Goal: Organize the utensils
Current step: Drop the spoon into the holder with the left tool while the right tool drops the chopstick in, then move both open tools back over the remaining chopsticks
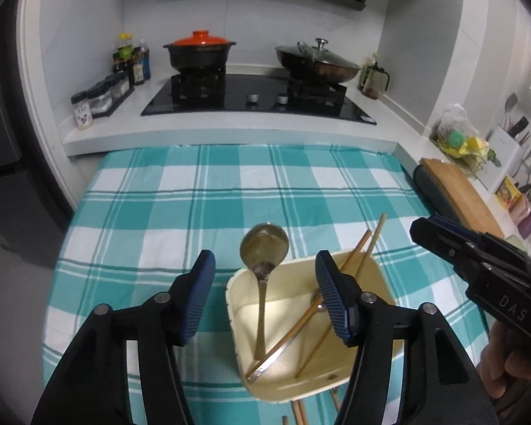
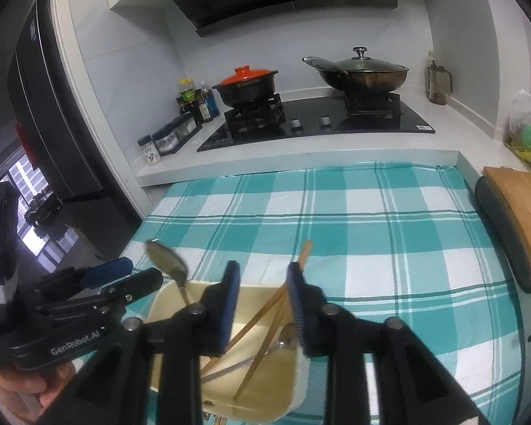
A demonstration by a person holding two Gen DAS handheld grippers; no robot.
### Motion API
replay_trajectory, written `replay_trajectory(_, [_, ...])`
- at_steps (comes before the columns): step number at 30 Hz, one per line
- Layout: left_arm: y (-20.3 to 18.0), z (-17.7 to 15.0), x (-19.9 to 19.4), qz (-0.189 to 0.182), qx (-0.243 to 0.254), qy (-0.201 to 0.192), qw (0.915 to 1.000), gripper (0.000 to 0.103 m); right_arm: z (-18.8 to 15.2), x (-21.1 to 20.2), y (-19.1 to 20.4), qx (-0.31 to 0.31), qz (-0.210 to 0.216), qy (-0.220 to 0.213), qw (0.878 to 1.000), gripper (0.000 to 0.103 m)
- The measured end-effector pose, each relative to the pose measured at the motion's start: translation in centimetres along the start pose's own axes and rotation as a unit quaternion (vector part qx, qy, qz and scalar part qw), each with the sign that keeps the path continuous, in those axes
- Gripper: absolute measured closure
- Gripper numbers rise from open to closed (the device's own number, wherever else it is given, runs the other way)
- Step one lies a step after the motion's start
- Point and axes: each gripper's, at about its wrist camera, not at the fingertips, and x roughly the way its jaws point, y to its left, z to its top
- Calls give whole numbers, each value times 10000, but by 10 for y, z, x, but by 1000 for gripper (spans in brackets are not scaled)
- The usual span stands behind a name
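My left gripper (image 1: pixel 265 279) is released, jaws wide w/ nothing between the pads; it hangs over the left half of the cream tray (image 1: pixel 382 272), near the tablecloth's (image 1: pixel 180 191) front edge. My right gripper (image 2: pixel 263 301) is also unclenched, jaws narrower, nothing pinched, over the tray's right half, where the chopsticks (image 2: pixel 265 315) cross under its pads.

Key relation: the big spoon (image 1: pixel 263 244) lies straight ahead of the left gripper, between its fingers, bowl propped over the tray's far rim, handle running back toward me into the tray. Long axis approx. in line w/ the gripper, so I judge the left is the nearer hand for it. Chopsticks run diagonal, tips past the tray's far right corner, closer to the right gripper.

Left wrist view shows the tray's inner divider, a second, smaller spoon (image 1: pixel 317 299) under the chopsticks & more sticks by the front rim. Right wrist view blurs the tray, but shows the left gripper side-on, beside the spoon.
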Motion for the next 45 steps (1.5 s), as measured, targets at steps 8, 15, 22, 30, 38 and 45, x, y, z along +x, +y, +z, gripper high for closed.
replay_trajectory(8, [8,-88,-106,-61,658,17,9978,12,-27,-95,21,-600,-7,5,9982,57])
replay_trajectory(15, [-2,-247,-129,176,977,750,9922,12,-145,-153,37,-1820,-368,505,9813,57])
replay_trajectory(22, [-20,-341,-138,-18,97,919,9957,12,-299,-184,44,-1774,-691,540,9802,57])
replay_trajectory(30, [-31,-349,-143,98,200,768,9968,12,-356,-192,39,-1125,-859,634,9879,60])
replay_trajectory(38, [-21,-356,-145,135,-74,811,9966,12,-351,-188,32,-652,-809,544,9931,60])
replay_trajectory(45, [-17,-358,-136,252,-107,853,9960,12,-354,-177,32,-618,-764,654,9930,60])
